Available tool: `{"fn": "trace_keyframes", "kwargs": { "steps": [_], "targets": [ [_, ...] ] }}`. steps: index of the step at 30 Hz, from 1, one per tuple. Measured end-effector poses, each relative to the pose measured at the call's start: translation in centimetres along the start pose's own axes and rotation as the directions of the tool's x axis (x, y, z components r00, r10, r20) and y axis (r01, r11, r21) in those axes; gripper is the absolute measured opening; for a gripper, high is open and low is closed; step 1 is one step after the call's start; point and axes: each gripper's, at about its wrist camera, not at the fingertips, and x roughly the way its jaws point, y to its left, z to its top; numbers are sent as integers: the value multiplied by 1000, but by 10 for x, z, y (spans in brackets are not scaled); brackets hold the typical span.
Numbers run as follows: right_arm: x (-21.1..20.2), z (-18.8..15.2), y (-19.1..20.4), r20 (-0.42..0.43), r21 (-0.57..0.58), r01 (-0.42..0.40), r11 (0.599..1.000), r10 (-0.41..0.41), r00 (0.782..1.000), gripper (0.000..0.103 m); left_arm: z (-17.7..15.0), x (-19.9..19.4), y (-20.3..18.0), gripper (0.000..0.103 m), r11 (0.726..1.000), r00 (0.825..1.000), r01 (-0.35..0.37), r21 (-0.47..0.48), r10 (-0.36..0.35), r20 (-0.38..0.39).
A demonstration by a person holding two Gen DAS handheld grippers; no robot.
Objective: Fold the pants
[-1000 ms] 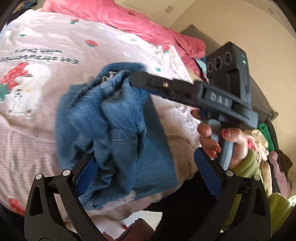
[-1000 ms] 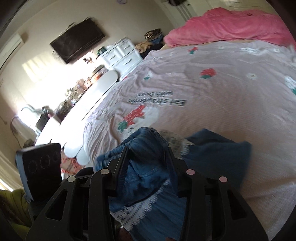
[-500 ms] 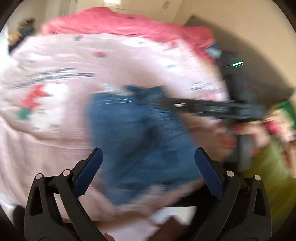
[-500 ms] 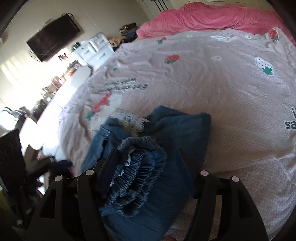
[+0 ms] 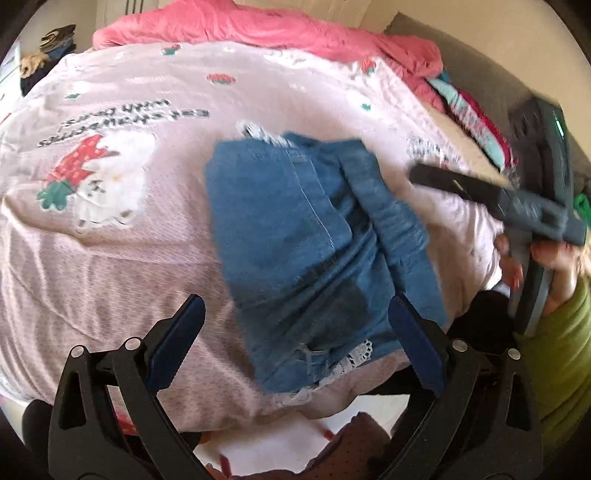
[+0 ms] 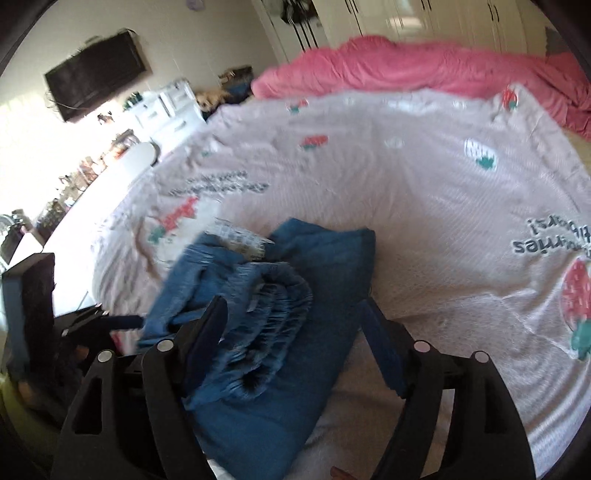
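The blue denim pants (image 5: 306,236) with white lace trim lie folded in a bundle on the pink strawberry bedspread (image 5: 122,221), near its front edge. My left gripper (image 5: 295,325) is open and empty, its fingers either side of the bundle's near end, just above it. My right gripper (image 6: 291,325) is open over the pants (image 6: 280,332); the gathered waistband lies against its left finger (image 6: 207,328), not pinched. The right gripper also shows in the left wrist view (image 5: 480,192), to the right of the pants.
A pink duvet (image 5: 258,29) is heaped at the bed's far end. Clothes (image 5: 469,107) are piled at the right edge by a dark headboard. A wall TV (image 6: 96,74), white drawers (image 6: 166,107) and a cluttered white table (image 6: 103,184) stand left of the bed.
Both grippers have let go of the pants and opened. The bundle has dropped flat onto the bedspread, and both grippers have pulled back from it.
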Motion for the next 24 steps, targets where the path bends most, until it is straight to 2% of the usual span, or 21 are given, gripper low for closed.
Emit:
{"fn": "trace_keyframes", "kwargs": {
  "steps": [3,8,12,14,15,18,19,21,23,24],
  "targets": [
    [-15,-11,15,28,-52,2,999,-1,1000,78,7,-12,12,93,999,999,-16,-30,17,28],
    [-30,-30,44,59,-148,23,989,-14,998,78,15,-16,25,93,998,998,-39,-46,41,37],
    [-32,-40,65,57,-220,7,976,6,998,78,24,-20,34,93,998,998,-37,-51,39,48],
    [-30,-47,81,42,-293,3,956,10,999,78,30,-18,39,93,998,998,-11,-59,14,54],
    [-28,-51,87,34,-329,-2,944,13,999,78,35,-16,41,90,998,999,11,-64,-8,48],
    [-18,-60,112,2,-435,-15,900,18,1000,77,46,-7,44,62,995,997,71,-64,-69,38],
    [-16,-62,117,-3,-455,-20,890,21,1000,76,50,-3,43,57,994,996,92,-63,-90,21],
    [-10,-64,126,-22,-487,-35,873,28,999,68,56,4,35,55,993,993,115,-28,-115,7],
    [-1,-65,134,-52,-521,-47,852,23,998,48,61,12,29,55,993,993,118,-1,-118,-6],
    [3,-65,137,-68,-537,-53,842,20,997,42,64,21,28,55,993,993,118,-4,-119,-28]
  ]
}}
